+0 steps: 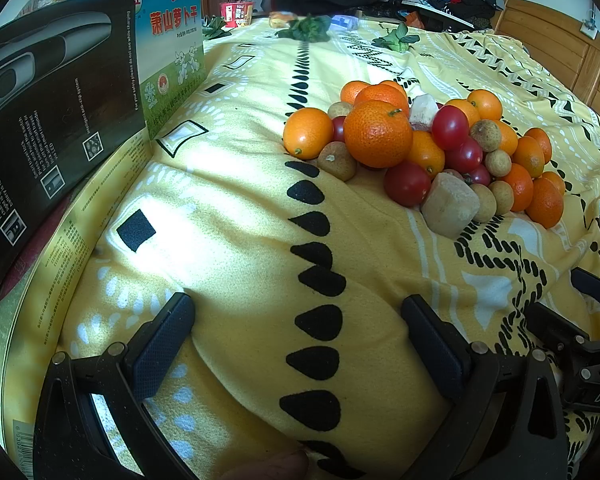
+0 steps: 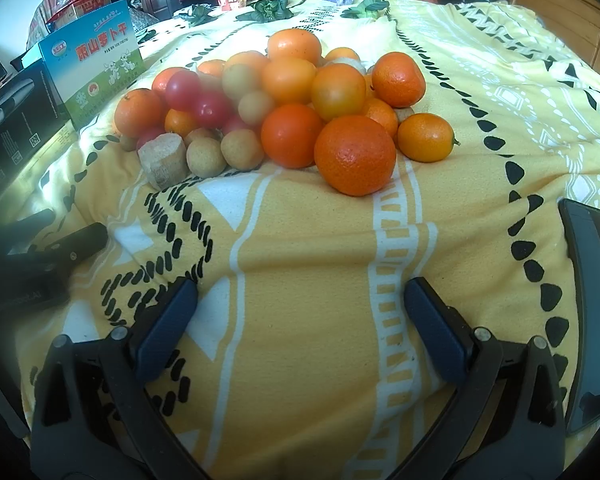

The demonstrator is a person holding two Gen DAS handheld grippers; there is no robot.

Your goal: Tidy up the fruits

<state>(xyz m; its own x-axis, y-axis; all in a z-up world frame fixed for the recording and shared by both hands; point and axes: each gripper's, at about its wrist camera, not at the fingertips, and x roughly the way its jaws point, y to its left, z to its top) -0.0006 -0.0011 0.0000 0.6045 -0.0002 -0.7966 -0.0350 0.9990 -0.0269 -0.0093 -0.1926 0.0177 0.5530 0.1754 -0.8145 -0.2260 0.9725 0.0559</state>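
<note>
A heap of fruit lies on the yellow patterned cloth: several oranges, red cherry tomatoes, small tan longans and pale blocks. In the right wrist view the heap is ahead, with a big orange nearest, tomatoes, longans and a tan block. My left gripper is open and empty, short of the heap and to its left. My right gripper is open and empty, short of the heap.
A black box, a blue-green box and a yellow tin stand at the left. Green leaves and a red cup lie at the far edge. A dark curved object lies at the right.
</note>
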